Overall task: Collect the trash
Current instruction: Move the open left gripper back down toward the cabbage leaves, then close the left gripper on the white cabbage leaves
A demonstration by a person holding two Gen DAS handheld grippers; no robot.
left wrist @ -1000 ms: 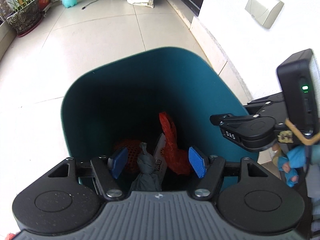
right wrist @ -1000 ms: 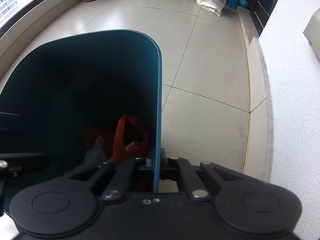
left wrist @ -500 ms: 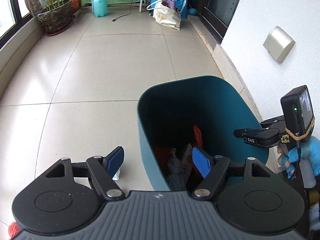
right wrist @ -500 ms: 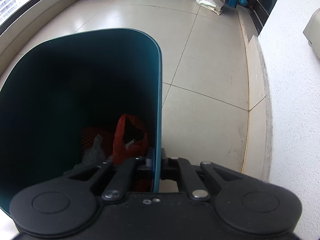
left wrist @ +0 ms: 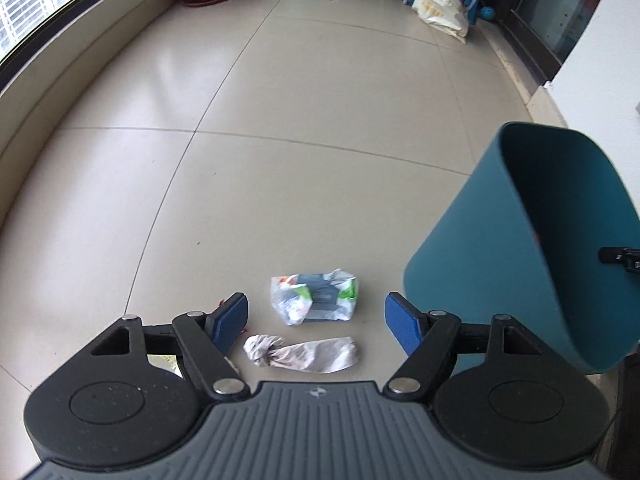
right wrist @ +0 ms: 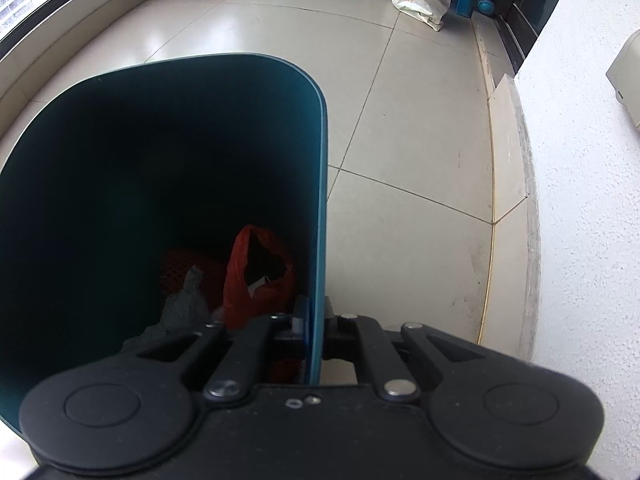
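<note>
Left gripper (left wrist: pixel 316 318) wide open, empty, over floor trash.
Below it: crumpled wrapper (left wrist: pixel 314 298), grey wad (left wrist: pixel 300 354). Right gripper (right wrist: pixel 314 326) clamped on teal bin (right wrist: pixel 318 200) wall.

Teal bins I can see: one (left wrist: pixel 480 264).
Trash pieces on the floor ahead of me: two, a plastic wrapper (left wrist: pixel 314 298) and a crumpled paper wad (left wrist: pixel 302 354).
Items I can count inside the bin: three, a red bag (right wrist: pixel 256 276), red netting (right wrist: pixel 180 270), grey paper (right wrist: pixel 182 308).
</note>
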